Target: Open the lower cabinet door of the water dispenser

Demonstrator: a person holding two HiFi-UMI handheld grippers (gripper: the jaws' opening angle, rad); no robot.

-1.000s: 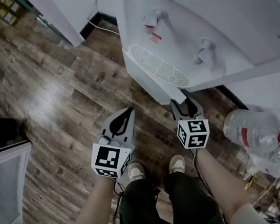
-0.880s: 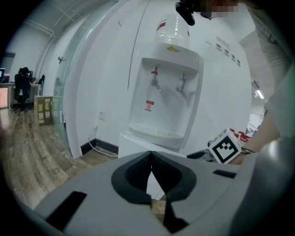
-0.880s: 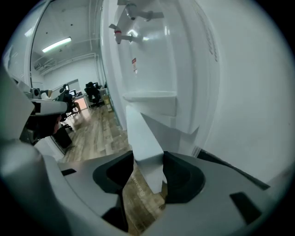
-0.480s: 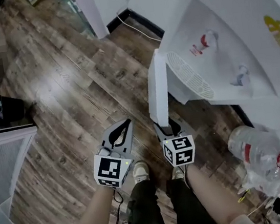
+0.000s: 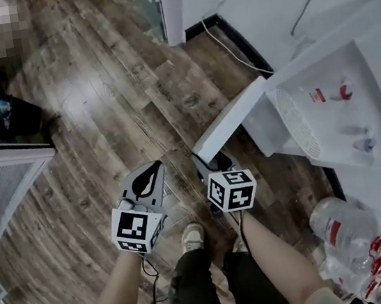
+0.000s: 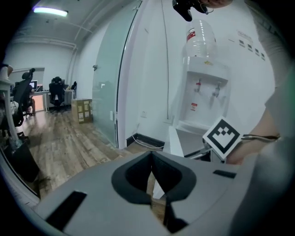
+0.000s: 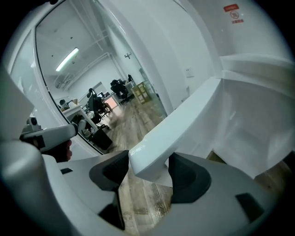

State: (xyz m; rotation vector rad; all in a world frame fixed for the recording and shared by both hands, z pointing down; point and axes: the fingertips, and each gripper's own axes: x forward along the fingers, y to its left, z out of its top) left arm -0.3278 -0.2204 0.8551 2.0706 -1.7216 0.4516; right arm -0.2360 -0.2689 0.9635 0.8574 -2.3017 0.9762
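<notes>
Already the door (image 5: 232, 124) stands swung wide, left of the dispenser (image 5: 350, 83). The right gripper (image 5: 202, 161) straddles its free edge, jaws just opening and loose. The left gripper (image 5: 152, 171) is pressed together, empty. Next, probably, back the right clear.

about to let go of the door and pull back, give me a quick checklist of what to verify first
1. lower cabinet door open: ok, it stands swung out from the water dispenser.
2. right gripper letting go: ok, its jaws are apart and have just been opening; the door's edge sits between them.
3. left gripper out of the way: ok, shut, empty, beside the door and apart from it.
4. shoe apart from the door: ok.
5. cabinet contents: cannot tell, the interior barely shows.
</notes>
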